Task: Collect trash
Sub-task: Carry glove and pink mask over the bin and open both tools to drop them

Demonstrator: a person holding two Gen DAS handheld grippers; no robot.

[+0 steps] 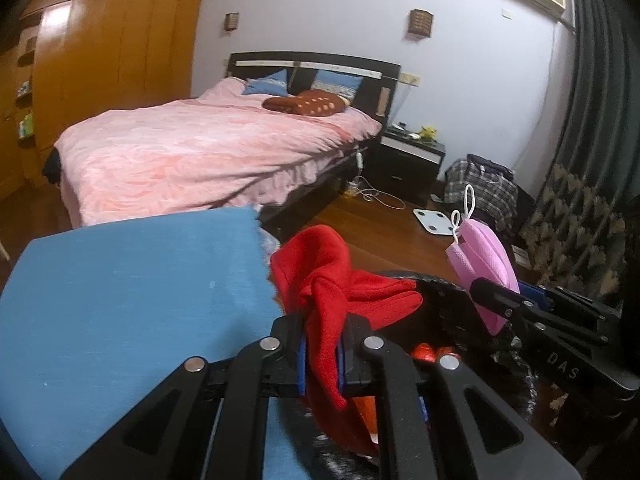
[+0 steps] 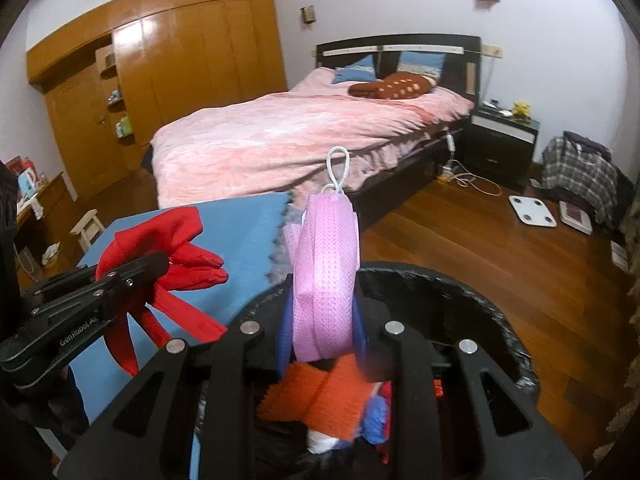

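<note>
My left gripper (image 1: 322, 344) is shut on a red cloth glove (image 1: 320, 280), which droops between its fingers over the rim of a black-lined trash bin (image 1: 448, 284). My right gripper (image 2: 322, 316) is shut on a folded pink face mask (image 2: 324, 268) with white ear loops, held upright above the same bin (image 2: 460, 284). Inside the bin lie orange, blue and white scraps (image 2: 332, 396). In the right wrist view the left gripper (image 2: 156, 264) with the red glove (image 2: 172, 240) shows at the left. The right gripper (image 1: 480, 292) with the pink mask (image 1: 480, 256) shows at the right of the left wrist view.
A blue-topped table (image 1: 132, 288) stands just left of the bin. Behind it is a bed with a pink cover (image 1: 208, 152), a dark nightstand (image 1: 412, 156) and a wooden wardrobe (image 1: 112, 56). A white scale (image 2: 532, 210) and a plaid bag (image 2: 580, 172) lie on the wood floor.
</note>
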